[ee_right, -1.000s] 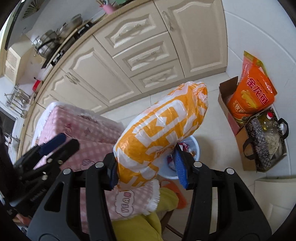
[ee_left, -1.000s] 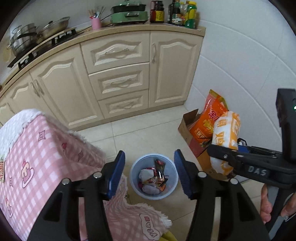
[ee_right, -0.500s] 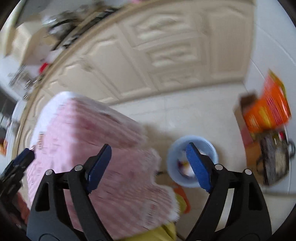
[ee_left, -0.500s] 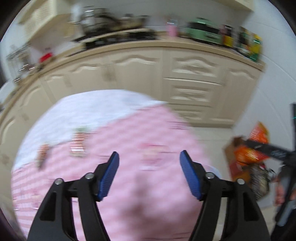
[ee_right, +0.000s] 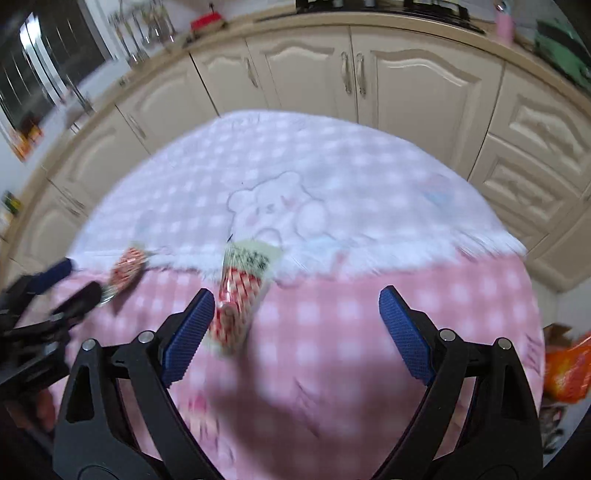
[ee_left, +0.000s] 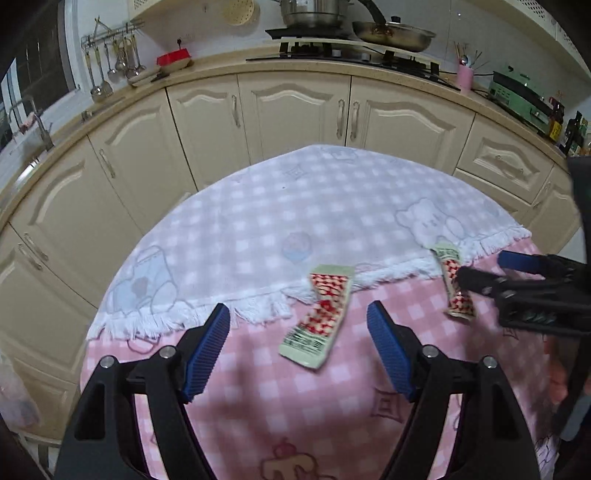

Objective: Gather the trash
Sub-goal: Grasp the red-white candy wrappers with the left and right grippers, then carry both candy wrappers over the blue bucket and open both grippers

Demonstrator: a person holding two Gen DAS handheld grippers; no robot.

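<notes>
I am working in a home kitchen: cream cabinets (ee_left: 295, 110) under a counter, a gas stove (ee_left: 347, 51) with pots, hanging ladles (ee_left: 110, 62), and a checked tablecloth (ee_left: 258, 221).

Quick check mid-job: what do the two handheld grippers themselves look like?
Both match: the left gripper and right gripper have black angular plastic frames with triangular cutouts, silver pivot bolts, and fingers faced with ribbed blue pads. No cables, sleeves or readable markings show.

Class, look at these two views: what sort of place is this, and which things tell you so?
A home kitchen, most likely: a stove with a pan on the counter, cream cabinets beneath, and ladles hanging by the sink.
</notes>
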